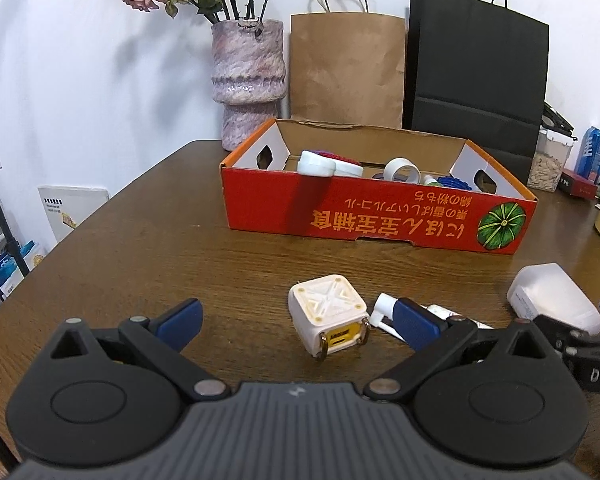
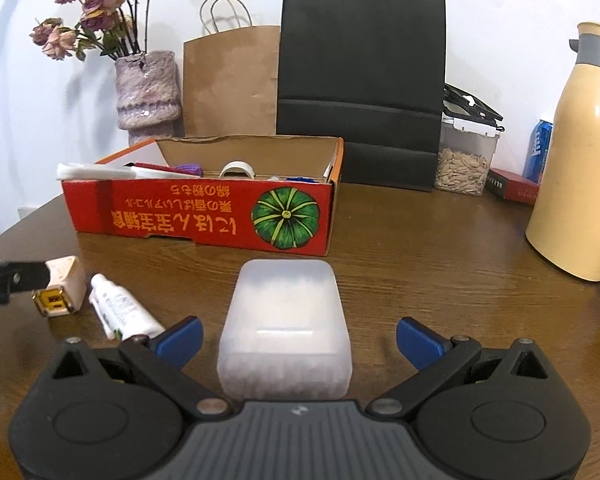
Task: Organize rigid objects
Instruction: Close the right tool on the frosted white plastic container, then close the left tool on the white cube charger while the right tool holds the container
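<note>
A white cube charger [image 1: 327,313] with a yellow end lies on the wooden table between the open blue pads of my left gripper [image 1: 298,322]. It also shows in the right wrist view [image 2: 62,286]. A white tube [image 2: 122,312] lies beside it, partly behind my left gripper's right pad [image 1: 414,322]. A frosted plastic box [image 2: 286,322] sits between the open pads of my right gripper [image 2: 299,338], untouched; it shows in the left wrist view [image 1: 552,296]. The red cardboard box [image 1: 380,216] holds a tape roll [image 1: 402,170] and several items.
A vase of dried roses [image 1: 248,76], a brown paper bag [image 1: 346,72] and a black bag [image 1: 476,76] stand behind the box. A cream thermos [image 2: 576,160], a seed container [image 2: 464,160] and a blue can [image 2: 538,150] stand at the right.
</note>
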{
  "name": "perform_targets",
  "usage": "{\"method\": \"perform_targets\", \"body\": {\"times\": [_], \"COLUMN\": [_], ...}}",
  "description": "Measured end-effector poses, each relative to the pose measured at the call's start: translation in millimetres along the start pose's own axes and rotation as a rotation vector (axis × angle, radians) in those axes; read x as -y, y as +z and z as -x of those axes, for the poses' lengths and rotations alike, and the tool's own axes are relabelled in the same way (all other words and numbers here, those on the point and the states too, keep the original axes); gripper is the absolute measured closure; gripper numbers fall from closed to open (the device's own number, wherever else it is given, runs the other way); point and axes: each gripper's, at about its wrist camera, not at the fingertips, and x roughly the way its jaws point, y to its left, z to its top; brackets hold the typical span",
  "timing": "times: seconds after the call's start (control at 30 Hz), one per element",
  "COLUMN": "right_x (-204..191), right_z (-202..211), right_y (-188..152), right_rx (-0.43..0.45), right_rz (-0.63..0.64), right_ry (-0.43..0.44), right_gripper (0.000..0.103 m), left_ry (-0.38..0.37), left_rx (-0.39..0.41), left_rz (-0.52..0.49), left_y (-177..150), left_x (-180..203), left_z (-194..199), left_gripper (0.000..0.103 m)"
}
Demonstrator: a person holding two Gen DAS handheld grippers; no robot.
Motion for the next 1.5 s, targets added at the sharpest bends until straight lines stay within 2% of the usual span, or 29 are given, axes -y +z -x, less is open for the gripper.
{"method": "perform_targets", "body": {"times": [0.23, 0.33, 0.5, 0.83, 1.1, 1.43, 1.5], "right_x": [2.7, 4.3, 2.9, -1.6, -2.2, 1.9, 4.0], "right_z": [-15.8, -21.8, -24.5, -12.7, -8.5, -3.0, -0.9], "right_y": [6.8, 8.8, 9.1, 8.5, 7.7, 6.3, 6.7], "right_rx": [-0.020, -0.035, -0.049, 0.020, 0.044, 0.060, 0.066], "right_rz": [-0.032, -0.044, -0.039, -0.012, -0.012, -0.029, -0.036], "right_ry": [0.042, 0.043, 0.053, 0.024, 0.014, 0.017, 0.018], "right_gripper": [0.012, 0.037, 0.038, 0.038, 0.038, 0.038, 0.038], "left_ry": [0.010, 0.013, 0.019, 0.047, 0.070, 0.085, 0.078], "left_rx": [-0.010, -0.012, -0.020, -0.052, -0.087, -0.087, -0.089], "left_rz": [-0.004, -0.005, -0.004, -0.017, -0.023, -0.035, -0.032], "left_y": [-2.4, -3.5, -3.4, -3.6, -1.4, 3.0, 3.4], "left_x": [2.5, 3.4, 4.9, 12.2, 17.6, 20.8, 19.2], "left_z": [-5.2, -7.1, -10.5, -25.3, -42.9, -52.5, -53.3], "left_gripper": [0.000, 0.000, 0.000, 0.000, 0.000, 0.000, 0.006]}}
